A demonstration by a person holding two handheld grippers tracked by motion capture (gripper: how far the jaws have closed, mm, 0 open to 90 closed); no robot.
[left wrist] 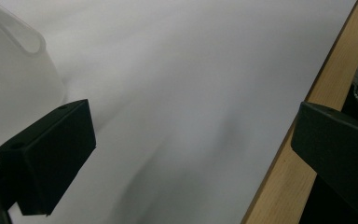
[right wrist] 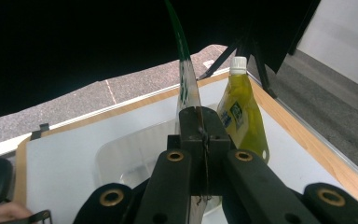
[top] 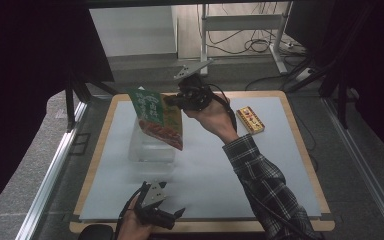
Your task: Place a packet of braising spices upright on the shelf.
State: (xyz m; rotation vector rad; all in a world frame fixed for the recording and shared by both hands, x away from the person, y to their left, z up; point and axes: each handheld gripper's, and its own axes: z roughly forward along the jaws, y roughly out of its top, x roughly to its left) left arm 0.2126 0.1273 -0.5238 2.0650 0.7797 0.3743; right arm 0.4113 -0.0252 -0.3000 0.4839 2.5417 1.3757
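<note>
In the high view, the right gripper (top: 172,101) is clenching the upper edge of a green curry pouch (top: 157,119) and holding it in the air just above a clear plastic container (top: 151,147) that is standing on the white counter (top: 205,170); the pouch is hanging tilted, its lower corner pointing down toward the container's opening. To do this well, I judge the person should be bringing the pouch squarely over the opening, lowering it until most of it is inside the walls, and only then letting go, so it is not catching the rim or tipping the light container. A yellow and red box (top: 250,119) is lying well apart, to the right. The left gripper (top: 180,213) is resting released near the counter's front edge. In the left gripper view, its jaws are standing wide with nothing between them, showing the container's rounded rim (left wrist: 28,39) close by and the counter's wooden border (left wrist: 307,121). In the right gripper view, the jaws are pinching the pouch edge-on (right wrist: 186,88), and a yellow-green spouted pouch (right wrist: 242,116) is standing just beyond the container (right wrist: 121,158), which the held pouch is hiding from above.
</note>
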